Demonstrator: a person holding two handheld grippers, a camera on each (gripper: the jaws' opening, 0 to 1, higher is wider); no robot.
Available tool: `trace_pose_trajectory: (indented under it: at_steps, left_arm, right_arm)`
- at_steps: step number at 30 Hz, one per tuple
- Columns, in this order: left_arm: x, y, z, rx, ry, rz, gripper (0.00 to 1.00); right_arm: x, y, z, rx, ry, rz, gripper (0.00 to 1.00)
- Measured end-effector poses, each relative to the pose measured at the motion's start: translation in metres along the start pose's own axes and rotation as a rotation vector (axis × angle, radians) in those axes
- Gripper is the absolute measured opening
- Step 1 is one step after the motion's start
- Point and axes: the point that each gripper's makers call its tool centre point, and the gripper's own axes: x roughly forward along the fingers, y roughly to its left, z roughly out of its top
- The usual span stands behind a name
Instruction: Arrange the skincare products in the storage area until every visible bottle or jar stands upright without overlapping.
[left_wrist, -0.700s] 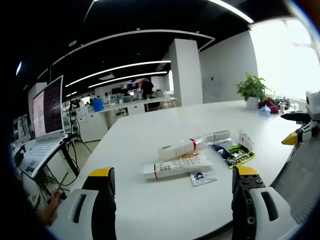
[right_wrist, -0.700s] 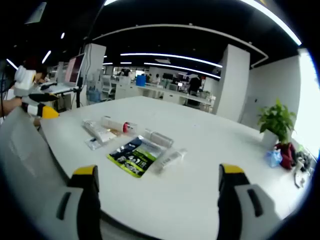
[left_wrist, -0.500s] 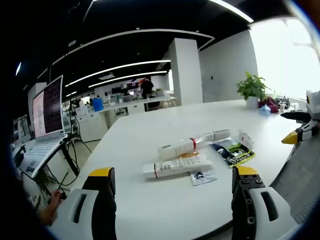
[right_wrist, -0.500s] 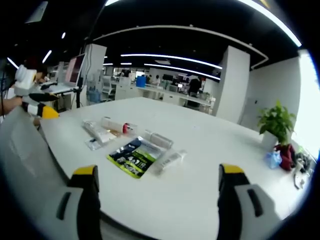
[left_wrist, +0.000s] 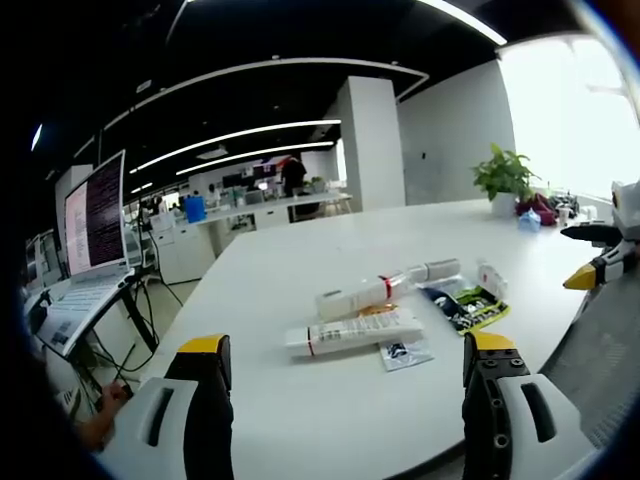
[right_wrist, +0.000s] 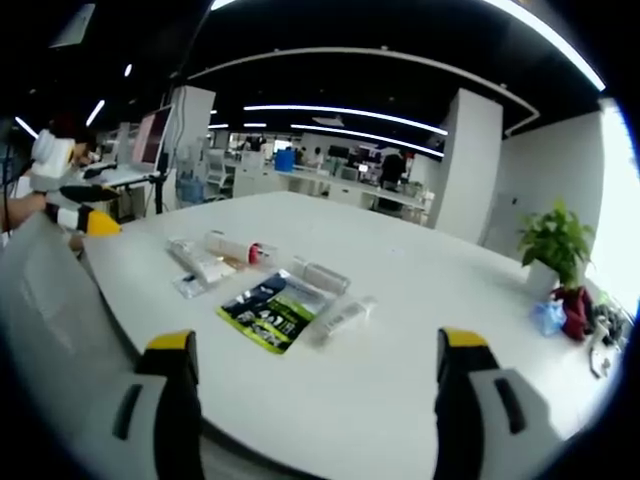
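Several skincare items lie flat on the white table (left_wrist: 300, 260): a white tube (left_wrist: 353, 333), a bottle with a red band (left_wrist: 362, 295), a clear-capped bottle (left_wrist: 432, 270), a small white tube (left_wrist: 492, 279), a dark green-and-black sachet (left_wrist: 466, 308) and a small clear packet (left_wrist: 405, 353). The right gripper view shows the same group: sachet (right_wrist: 268, 313), red-banded bottle (right_wrist: 236, 248), clear bottle (right_wrist: 320, 276), small tube (right_wrist: 343, 318), white tube (right_wrist: 197, 262). My left gripper (left_wrist: 345, 375) is open, short of the items. My right gripper (right_wrist: 312, 365) is open too, holding nothing.
A potted plant (left_wrist: 503, 178) stands at the table's far end beside red and blue objects (left_wrist: 535, 212). A laptop on a stand (left_wrist: 88, 245) sits off the table's left side. The other gripper's yellow tip (left_wrist: 590, 275) shows at the right edge. Office desks and people fill the background.
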Motion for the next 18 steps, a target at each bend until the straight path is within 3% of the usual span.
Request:
trace_pose_trajectory:
  at_steps: [18]
  left_arm:
    - [0.0005,0.0004,-0.0006,0.005,-0.002,-0.003,0.95]
  right_arm:
    - [-0.0004,-0.0005,-0.0009,-0.001,0.007,-0.010,1.00]
